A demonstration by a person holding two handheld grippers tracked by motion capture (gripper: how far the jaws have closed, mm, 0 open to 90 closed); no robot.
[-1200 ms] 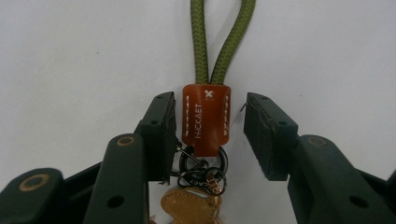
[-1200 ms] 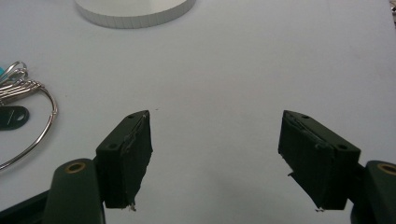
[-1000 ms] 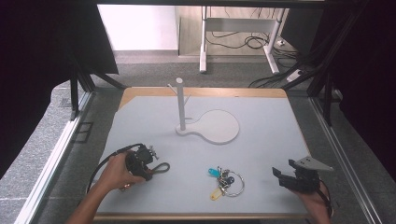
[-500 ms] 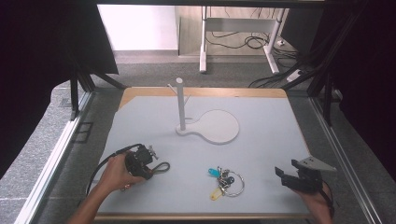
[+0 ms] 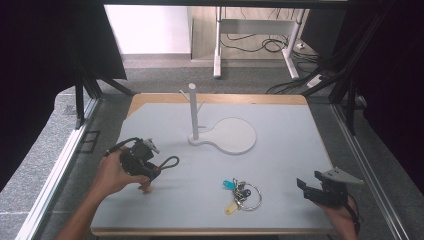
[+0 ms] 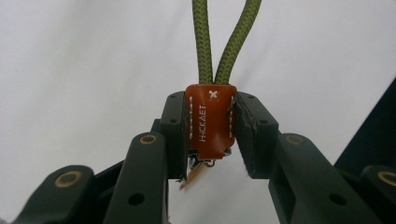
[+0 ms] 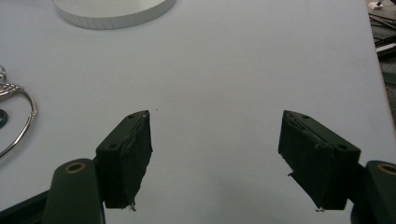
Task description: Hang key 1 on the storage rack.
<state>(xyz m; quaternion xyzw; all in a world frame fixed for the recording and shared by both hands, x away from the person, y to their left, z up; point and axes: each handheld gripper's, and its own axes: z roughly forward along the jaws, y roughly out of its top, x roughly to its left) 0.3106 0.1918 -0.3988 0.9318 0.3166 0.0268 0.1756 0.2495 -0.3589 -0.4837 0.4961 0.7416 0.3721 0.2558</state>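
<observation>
My left gripper point(image 5: 152, 169), at the table's front left, is shut on the orange leather tab point(image 6: 210, 119) of a keychain strap. The strap's green rope loop point(image 6: 201, 42) runs out past the jaws and appears as a dark loop point(image 5: 169, 162) just above the mat. A small metal piece and a tan tag hang under the tab. At the front right, my right gripper point(image 5: 303, 187) is open, jaws wide apart over bare mat point(image 7: 217, 158). A bunch of keys on a steel ring point(image 5: 241, 194) lies between the two grippers, and its ring edge point(image 7: 28, 119) is to the left of the right jaws.
A white stand with an upright post point(image 5: 193, 111) and a round flat base point(image 5: 232, 136) sits mid-table, behind the keys. The pale grey mat point(image 5: 285, 130) covers a wooden table. Dark frame rails and cables run along both sides.
My left gripper has shifted slightly away from the front edge with the strap still in its jaws. My right gripper has drifted a little to the right, still open.
</observation>
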